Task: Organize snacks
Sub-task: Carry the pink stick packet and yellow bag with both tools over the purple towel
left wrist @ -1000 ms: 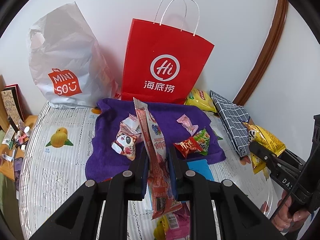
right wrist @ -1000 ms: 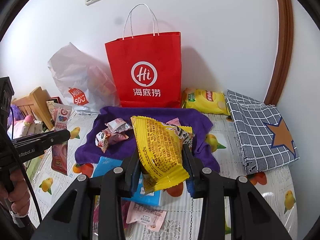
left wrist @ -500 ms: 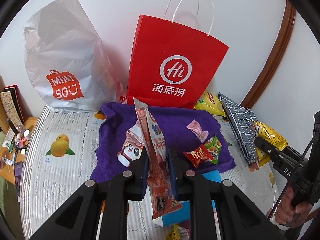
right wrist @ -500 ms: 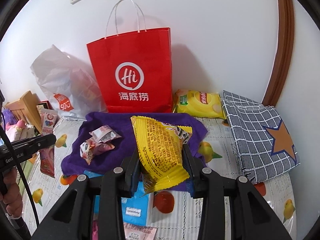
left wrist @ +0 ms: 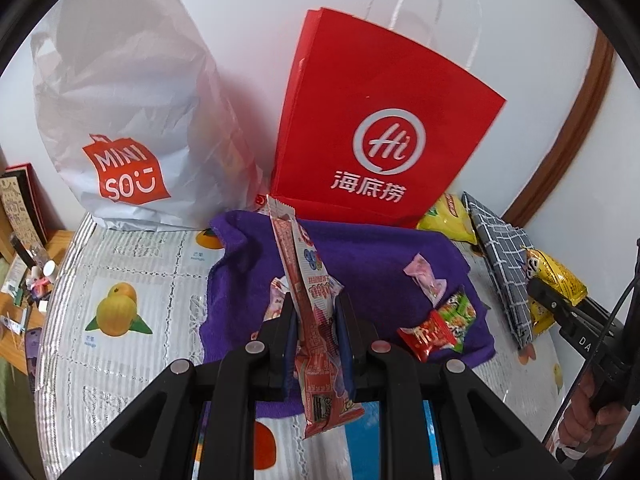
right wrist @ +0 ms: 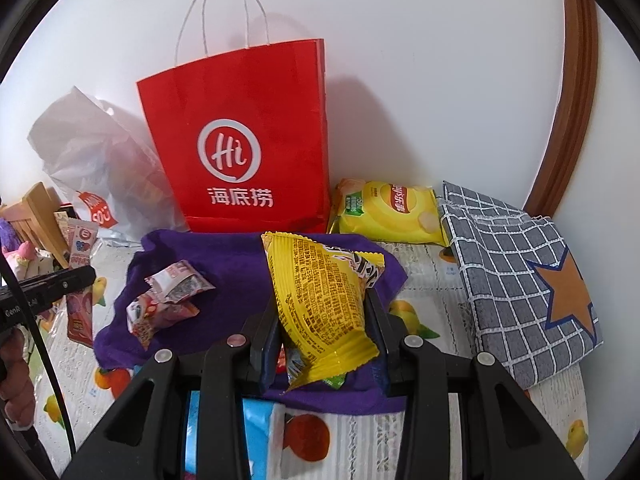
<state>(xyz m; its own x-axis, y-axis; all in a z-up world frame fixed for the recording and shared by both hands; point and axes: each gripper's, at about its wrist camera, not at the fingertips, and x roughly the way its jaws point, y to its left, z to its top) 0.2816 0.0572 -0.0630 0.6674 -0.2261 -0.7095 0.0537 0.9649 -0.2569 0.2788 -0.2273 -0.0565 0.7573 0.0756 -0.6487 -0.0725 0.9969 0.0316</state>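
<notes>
White wall and a fruit-print table cover frame our view, and both bags now loom larger than a moment ago: we have carried both tongs forward towards them. Our left gripper (left wrist: 316,320) is clamped narrow on the long red snack stick (left wrist: 310,300), which stands upright between its jaws; our right gripper (right wrist: 324,320) is closed around the plump yellow chip packet (right wrist: 320,304). Straight ahead of both tongs, beyond the purple towel (left wrist: 372,252), stands the red paper bag (right wrist: 248,140); the white plastic bag (left wrist: 120,120) sits ahead and left of the left tongs. Loose sweets (left wrist: 436,328) lie on the towel just right of the left jaws. We judge both snacks are headed into a bag, with the drop yet to come.
</notes>
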